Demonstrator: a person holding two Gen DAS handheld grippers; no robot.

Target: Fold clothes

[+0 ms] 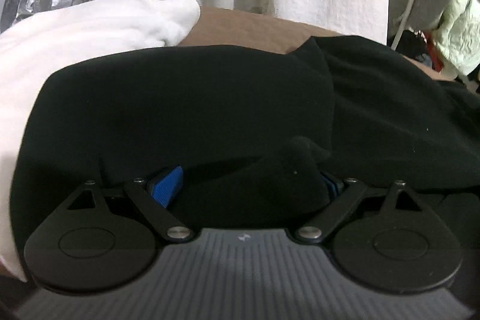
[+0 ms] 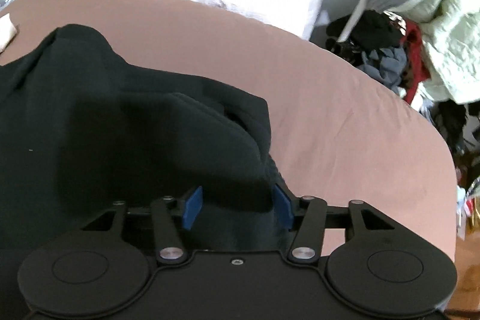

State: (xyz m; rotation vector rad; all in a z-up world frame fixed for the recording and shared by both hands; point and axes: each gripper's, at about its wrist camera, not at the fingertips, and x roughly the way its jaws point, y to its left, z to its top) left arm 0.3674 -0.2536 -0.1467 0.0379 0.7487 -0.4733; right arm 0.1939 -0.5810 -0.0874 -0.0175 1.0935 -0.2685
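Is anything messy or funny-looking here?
Yes. The black garment on the brown bed sheet lies bunched, with a humped fold between the right gripper jaws. Past the bed's far corner, a clothes pile sits in a jumbled heap.

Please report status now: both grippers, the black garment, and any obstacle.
Left gripper open, black garment bunched between the jaws. Right gripper open over a fold of it. White cloth touches the garment's left side.

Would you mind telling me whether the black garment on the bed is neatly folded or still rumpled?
Still rumpled: the black garment lies bunched in uneven humps and creases on the brown sheet.
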